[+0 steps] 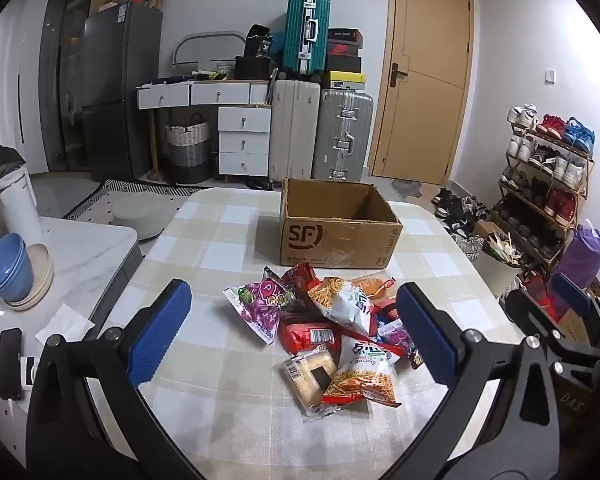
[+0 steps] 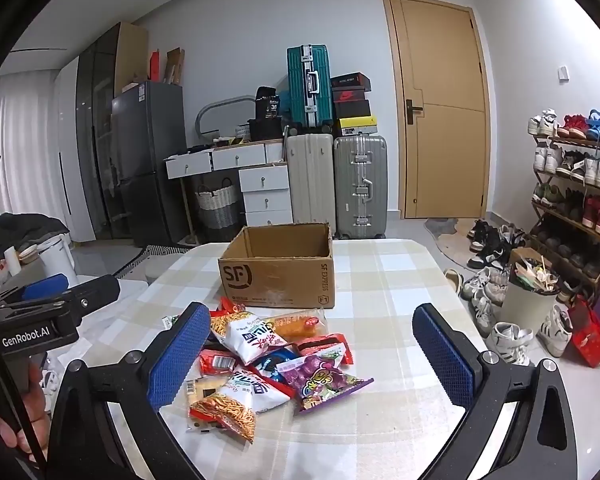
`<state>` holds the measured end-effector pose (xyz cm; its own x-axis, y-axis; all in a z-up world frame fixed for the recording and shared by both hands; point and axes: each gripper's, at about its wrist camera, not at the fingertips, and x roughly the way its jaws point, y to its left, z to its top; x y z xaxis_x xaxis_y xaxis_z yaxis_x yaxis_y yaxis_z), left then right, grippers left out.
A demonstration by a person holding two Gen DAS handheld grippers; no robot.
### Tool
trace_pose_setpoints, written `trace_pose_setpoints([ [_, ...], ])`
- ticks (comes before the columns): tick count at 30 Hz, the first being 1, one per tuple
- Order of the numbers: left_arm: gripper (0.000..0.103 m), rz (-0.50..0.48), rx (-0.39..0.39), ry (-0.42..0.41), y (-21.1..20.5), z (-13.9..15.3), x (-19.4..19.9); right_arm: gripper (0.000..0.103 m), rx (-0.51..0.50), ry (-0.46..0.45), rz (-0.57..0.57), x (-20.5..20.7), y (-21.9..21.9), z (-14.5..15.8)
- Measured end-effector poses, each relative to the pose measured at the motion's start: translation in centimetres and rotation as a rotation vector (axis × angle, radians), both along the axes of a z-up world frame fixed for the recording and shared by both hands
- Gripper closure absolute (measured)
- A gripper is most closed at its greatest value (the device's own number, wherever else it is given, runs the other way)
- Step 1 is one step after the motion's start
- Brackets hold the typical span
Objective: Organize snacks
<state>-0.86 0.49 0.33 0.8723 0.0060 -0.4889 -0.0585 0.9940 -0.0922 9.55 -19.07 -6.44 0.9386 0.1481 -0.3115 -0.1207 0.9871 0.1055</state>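
Left gripper [image 1: 294, 338]: mine, jaws spread wide with nothing between the blue pads; it hangs above the near edge of the snack pile, tipped downward.
Right gripper [image 2: 312, 354]: mine, jaws equally wide apart, nothing clamped; it hovers over the same pile from the other side.
Snack pile [image 1: 324, 330]: loose heap of packets on the table, just in front of the box and apart from it.
Purple candy bag [image 2: 324, 376]: lies flat at the pile's edge.
Noodle-snack packets [image 2: 244, 336]: white-and-red bags printed with orange strips, several, overlapping one another.
Red packet with barcode [image 1: 308, 334]: in the middle of the heap, partly covered.
Clear-wrapped pastry [image 1: 310, 372]: at the near end of the pile.
Cardboard box [image 1: 336, 240]: marked "SF", open at the top, standing upright beyond the snacks; what shows of its inside is bare.
Table [image 1: 204, 264]: covered in a beige-and-white check cloth.
Blue bowls [image 1: 8, 266]: stacked on beige dishes on the marble-look counter to my left.
Suitcases [image 2: 336, 184]: upright against the far wall, a teal one on top.
Shoe rack [image 2: 576, 184]: full, along the right wall.
Door [image 2: 440, 108]: closed.
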Motion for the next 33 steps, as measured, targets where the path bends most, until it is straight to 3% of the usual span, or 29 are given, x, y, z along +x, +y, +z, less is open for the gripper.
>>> trace_pose_setpoints([
  [33,0.001,-0.003,-0.001,0.009,-0.1,-0.8,-0.7,0.000,-0.004,-0.007,0.069,-1.4,1.1,0.1],
])
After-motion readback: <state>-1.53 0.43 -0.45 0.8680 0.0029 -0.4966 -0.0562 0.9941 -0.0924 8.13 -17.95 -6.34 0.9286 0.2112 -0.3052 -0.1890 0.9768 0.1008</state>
